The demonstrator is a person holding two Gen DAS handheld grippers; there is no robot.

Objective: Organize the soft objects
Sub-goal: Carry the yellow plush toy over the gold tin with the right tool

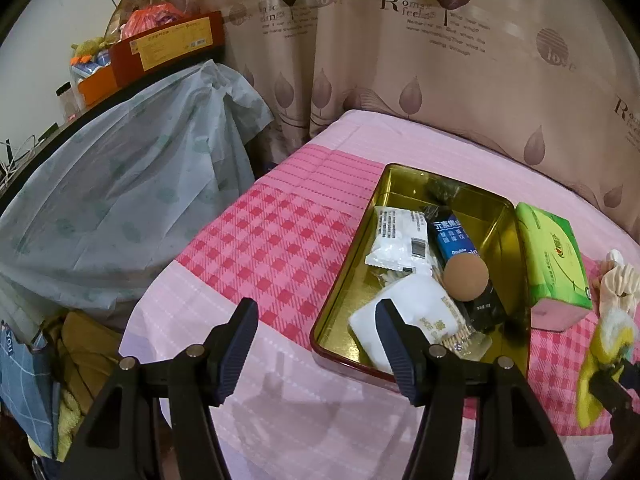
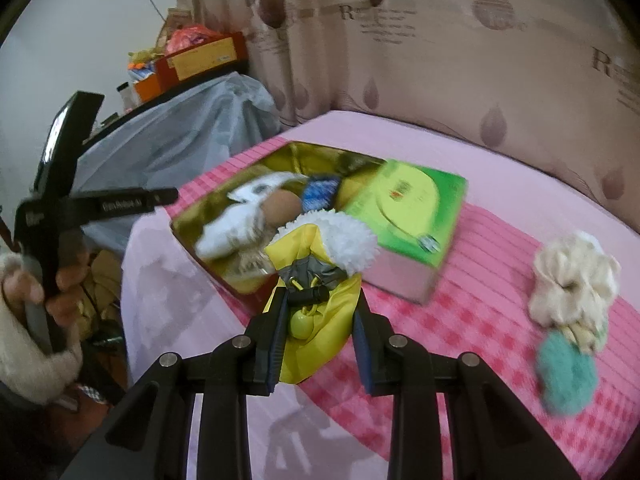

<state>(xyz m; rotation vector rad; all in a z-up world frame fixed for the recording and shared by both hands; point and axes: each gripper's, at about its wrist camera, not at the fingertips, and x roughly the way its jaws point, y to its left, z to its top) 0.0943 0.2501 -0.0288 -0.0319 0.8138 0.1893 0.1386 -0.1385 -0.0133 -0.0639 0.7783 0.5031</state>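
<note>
- Between my right gripper [image 2: 318, 320] fingers: small yellow fabric garment with white fleece trim [image 2: 320, 248], pinched at its lower part, held just above the pink checked bedcover [image 2: 480, 320].
- Judgement: keep the pinch firm, carry it over the gold rectangular tin [image 1: 400, 184], release low.
- Garment looks limp, thin; grey panel, toggle cord.
- Left gripper [image 1: 316, 340] spread, empty, near the tin.

Glossy metal tin [image 1: 400, 176], fluffy cloth scrunchies [image 2: 572, 280].
</note>
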